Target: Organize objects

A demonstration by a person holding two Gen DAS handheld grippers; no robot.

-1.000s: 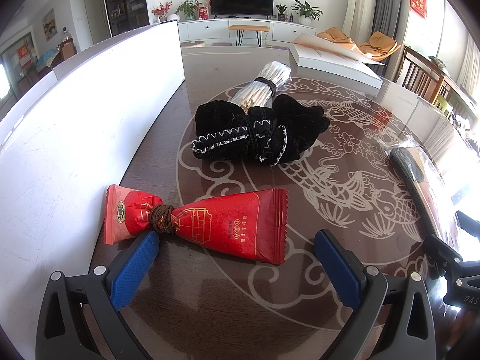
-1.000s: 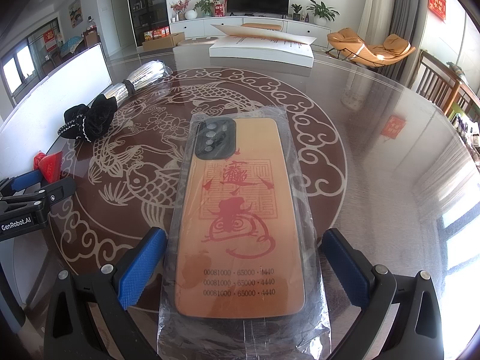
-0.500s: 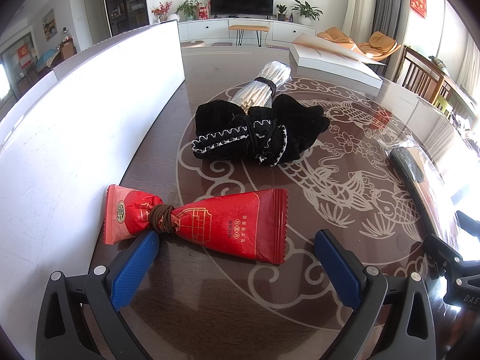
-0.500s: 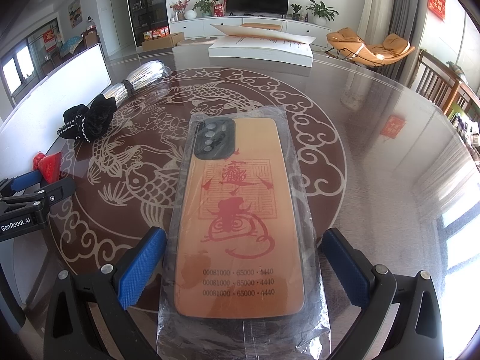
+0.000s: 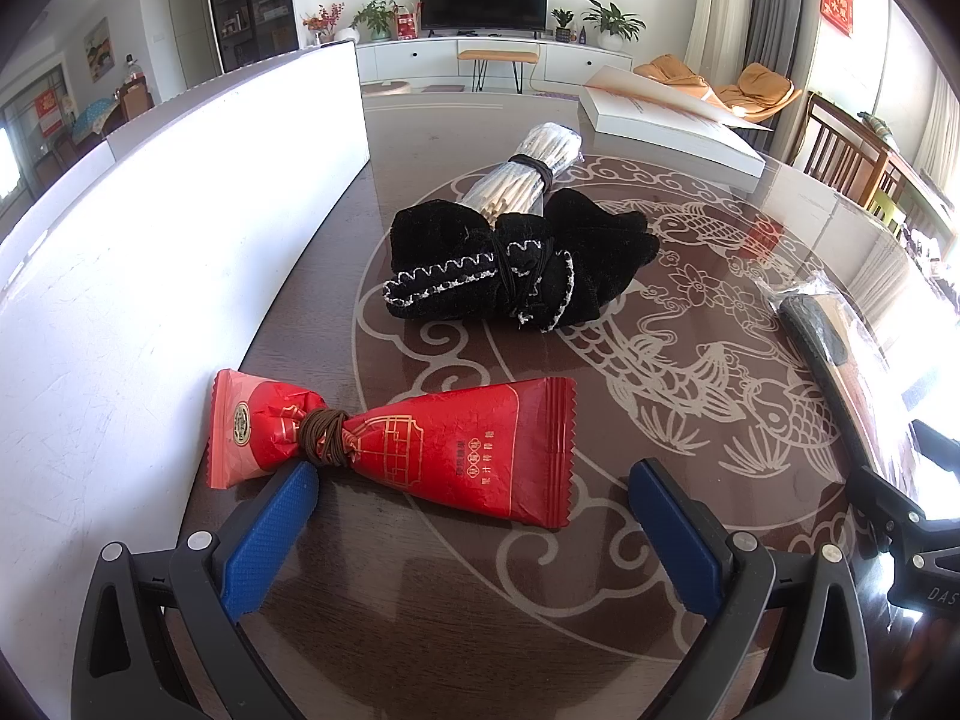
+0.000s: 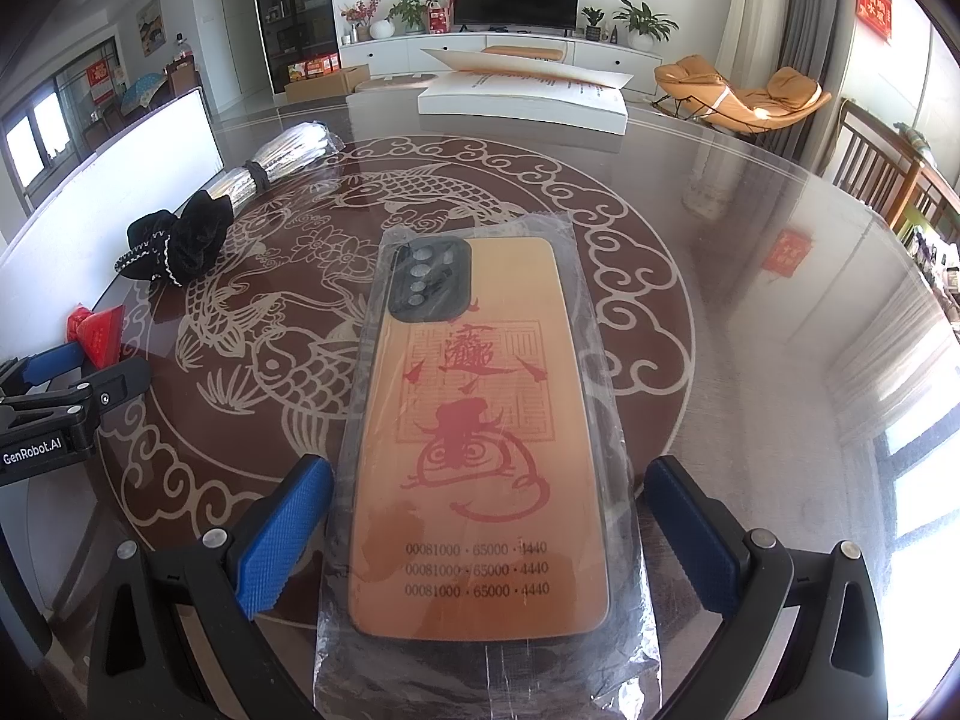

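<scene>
A red foil packet (image 5: 432,450) tied with a brown band lies on the glass table just ahead of my open left gripper (image 5: 474,498); the left pad (image 5: 270,534) touches its tied end. Beyond lie a black cloth bundle (image 5: 510,264) and a banded bundle of pale sticks (image 5: 528,171). My right gripper (image 6: 489,516) is open around an orange phone case in a clear bag (image 6: 480,450), which lies flat between the pads. The black bundle (image 6: 174,246), the sticks (image 6: 270,165) and the packet (image 6: 99,333) show at left in the right wrist view.
A long white box (image 5: 150,252) runs along the table's left side. An open white box (image 6: 528,96) stands at the far edge. The left gripper's body (image 6: 54,414) shows at left in the right wrist view. Wooden chairs (image 5: 852,150) stand to the right.
</scene>
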